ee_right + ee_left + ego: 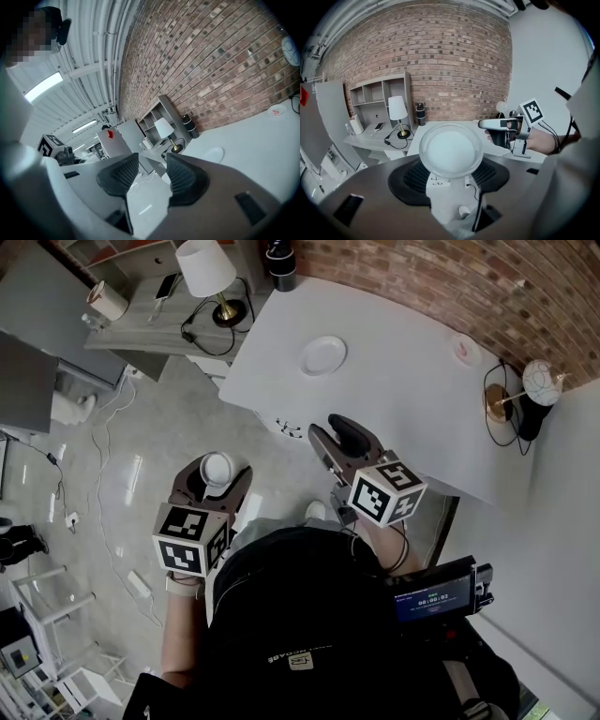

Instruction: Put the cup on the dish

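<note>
- White table: plain rectangular top, with small black markings at its near left edge.
- Brick wall: runs along the table's far side.
- Black cylinder: upright at the table's far left corner.
- Small round white object with a pink spot: on the table, near its far right edge.
- Globe lamp: white sphere on a brass stand, just off the table's right end.
- Grey side desk: left of the table. It bears a white-shaded lamp, a phone, a white roll and black cables.
- Open shelf unit: further left of the table, against the wall.
- Power strip: on the pale floor, well left of the table's near side.
</note>
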{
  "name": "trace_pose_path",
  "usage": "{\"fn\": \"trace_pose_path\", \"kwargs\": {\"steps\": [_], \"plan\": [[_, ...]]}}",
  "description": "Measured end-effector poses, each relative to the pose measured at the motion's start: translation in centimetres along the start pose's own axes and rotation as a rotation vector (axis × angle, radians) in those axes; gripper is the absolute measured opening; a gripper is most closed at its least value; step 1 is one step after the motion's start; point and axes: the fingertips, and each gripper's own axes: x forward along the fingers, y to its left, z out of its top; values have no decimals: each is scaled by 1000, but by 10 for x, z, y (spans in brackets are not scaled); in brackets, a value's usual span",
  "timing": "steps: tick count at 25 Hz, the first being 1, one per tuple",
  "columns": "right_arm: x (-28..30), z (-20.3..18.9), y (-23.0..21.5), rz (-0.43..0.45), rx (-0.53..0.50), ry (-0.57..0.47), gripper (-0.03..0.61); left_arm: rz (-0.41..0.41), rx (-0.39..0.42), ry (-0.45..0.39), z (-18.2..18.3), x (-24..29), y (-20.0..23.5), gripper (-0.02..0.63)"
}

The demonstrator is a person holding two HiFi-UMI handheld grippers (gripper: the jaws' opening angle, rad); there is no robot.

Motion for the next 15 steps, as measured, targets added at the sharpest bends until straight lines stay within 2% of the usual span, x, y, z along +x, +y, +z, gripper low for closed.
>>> {"fn": "trace_pose_path", "kwargs": {"steps": [8, 15], "plan": [[-15, -2, -13, -34, 25, -20, 189, -14, 34, 20, 6, 7, -9, 262], [-24, -5, -33, -103, 46, -38, 189, -57, 60, 20, 12, 25, -11, 262]]}}
